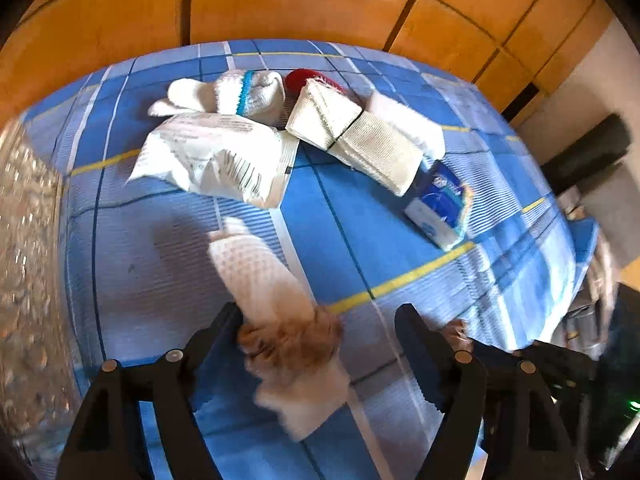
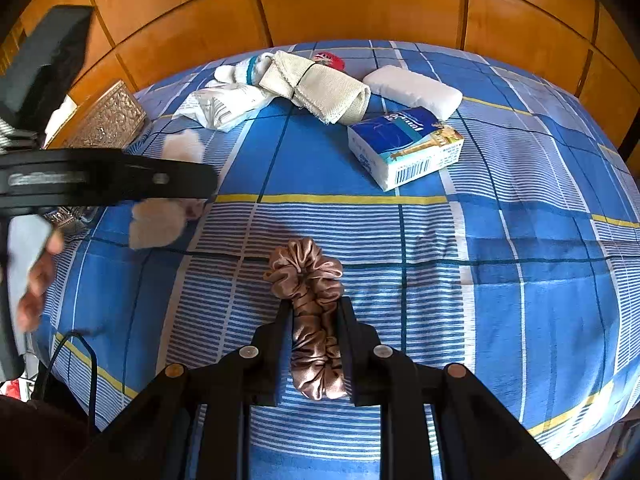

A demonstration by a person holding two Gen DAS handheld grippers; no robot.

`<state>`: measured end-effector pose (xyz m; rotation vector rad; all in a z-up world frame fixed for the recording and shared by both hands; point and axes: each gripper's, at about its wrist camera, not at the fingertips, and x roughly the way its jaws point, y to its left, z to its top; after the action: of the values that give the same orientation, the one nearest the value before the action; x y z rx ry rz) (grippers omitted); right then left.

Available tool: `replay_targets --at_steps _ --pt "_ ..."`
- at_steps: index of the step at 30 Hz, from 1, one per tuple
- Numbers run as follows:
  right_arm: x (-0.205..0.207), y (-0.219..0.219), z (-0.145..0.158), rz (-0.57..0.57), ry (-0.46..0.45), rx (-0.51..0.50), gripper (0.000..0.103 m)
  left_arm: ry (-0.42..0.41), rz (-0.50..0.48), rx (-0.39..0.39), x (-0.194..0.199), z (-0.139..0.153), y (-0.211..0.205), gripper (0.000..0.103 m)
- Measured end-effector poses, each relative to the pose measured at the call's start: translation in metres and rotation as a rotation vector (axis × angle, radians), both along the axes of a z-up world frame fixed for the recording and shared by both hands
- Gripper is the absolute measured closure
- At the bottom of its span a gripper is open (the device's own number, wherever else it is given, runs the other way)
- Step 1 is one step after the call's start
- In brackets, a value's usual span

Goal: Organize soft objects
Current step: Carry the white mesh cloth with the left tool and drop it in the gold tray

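- right gripper (image 2: 314, 312) pinches a ruffled, satiny brown scrunchie (image 2: 310, 280), squeezed long and narrow above the blue checked bedsheet (image 2: 520, 240).
- left gripper (image 1: 320, 324) jaws wide; a blurred white waffle-knit cloth with a fuzzy tan tuft (image 1: 280, 300) lies between them, ungripped.

I saw the tan satin scrunchie (image 2: 314, 320) squeezed lengthwise at lower centre of the right view, while the blurred white waffle cloth with its orange fluffy end (image 1: 276, 300) lay lower centre left.
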<state>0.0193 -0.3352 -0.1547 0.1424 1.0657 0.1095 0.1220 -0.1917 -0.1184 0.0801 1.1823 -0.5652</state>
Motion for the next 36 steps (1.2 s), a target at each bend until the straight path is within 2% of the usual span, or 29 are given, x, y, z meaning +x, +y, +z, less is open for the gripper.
replay_targets --at_steps 1,2,3,7,11,16,20,23,26,30,33,36 --pt "-0.002 -0.001 0.000 -0.005 -0.004 0.005 0.083 -0.029 -0.026 0.045 -0.002 -0.002 -0.006 0.051" --pt "-0.004 -0.001 0.000 -0.007 -0.007 0.007 0.083 -0.045 -0.047 0.078 -0.004 -0.004 -0.009 0.065" --pt "-0.006 -0.002 0.000 -0.008 -0.009 0.007 0.082 -0.049 -0.063 0.084 -0.006 -0.006 -0.009 0.067" --pt "-0.008 -0.005 0.000 -0.011 -0.008 0.013 0.082 -0.073 -0.104 0.080 -0.007 0.003 -0.003 0.069" --pt "-0.008 -0.004 0.001 -0.015 -0.005 0.005 0.082 -0.153 -0.073 0.062 0.012 0.043 0.015 0.069" --pt "0.001 0.002 0.000 -0.020 0.017 -0.006 0.079 -0.249 0.079 0.041 0.060 0.108 0.062 0.069" --pt "0.006 0.000 -0.002 -0.044 0.037 0.015 0.078 -0.322 0.241 0.058 0.103 0.159 0.128 0.069" --pt "0.007 0.000 -0.002 -0.057 0.037 0.021 0.078 -0.350 0.347 0.070 0.119 0.179 0.181 0.069" --pt "0.007 0.002 -0.003 -0.065 0.037 0.009 0.078 -0.372 0.452 0.088 0.124 0.188 0.241 0.068" --pt "0.011 0.007 -0.003 -0.068 0.036 -0.022 0.078 -0.370 0.564 0.091 0.105 0.183 0.316 0.068" --pt "0.012 0.012 -0.004 -0.067 0.021 -0.048 0.076 -0.356 0.627 0.090 0.077 0.167 0.362 0.068" --pt "0.013 0.014 -0.004 -0.073 0.021 -0.065 0.076 -0.307 0.693 0.060 0.044 0.139 0.404 0.068"
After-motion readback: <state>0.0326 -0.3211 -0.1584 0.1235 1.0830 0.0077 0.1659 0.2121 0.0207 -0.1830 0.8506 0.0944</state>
